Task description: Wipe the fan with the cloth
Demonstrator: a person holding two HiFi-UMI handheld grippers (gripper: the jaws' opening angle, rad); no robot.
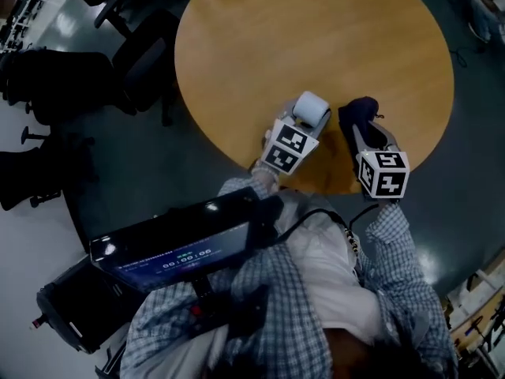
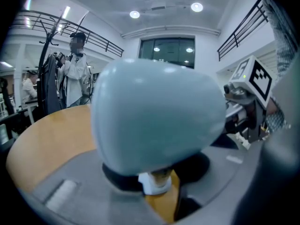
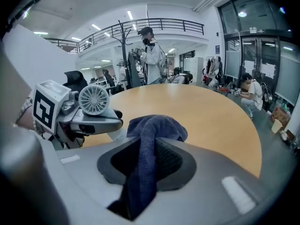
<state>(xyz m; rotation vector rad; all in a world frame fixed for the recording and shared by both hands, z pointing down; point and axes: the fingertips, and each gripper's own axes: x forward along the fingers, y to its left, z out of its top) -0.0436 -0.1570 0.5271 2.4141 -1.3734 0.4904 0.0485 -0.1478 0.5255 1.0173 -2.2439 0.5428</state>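
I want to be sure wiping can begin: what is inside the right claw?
A dark blue cloth is pinched between the jaws of the right claw, bunched up beyond them. Its lower end drops out of view, so its full length is hidden.

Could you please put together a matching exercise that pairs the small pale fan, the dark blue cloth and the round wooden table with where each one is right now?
Things:
1. small pale round fan
2. dark blue cloth
3. round wooden table

Places:
A. clamped in the jaws of the right gripper
B. spread out below both grippers
C. clamped in the jaws of the left gripper

Pairs: 1-C, 2-A, 3-B.
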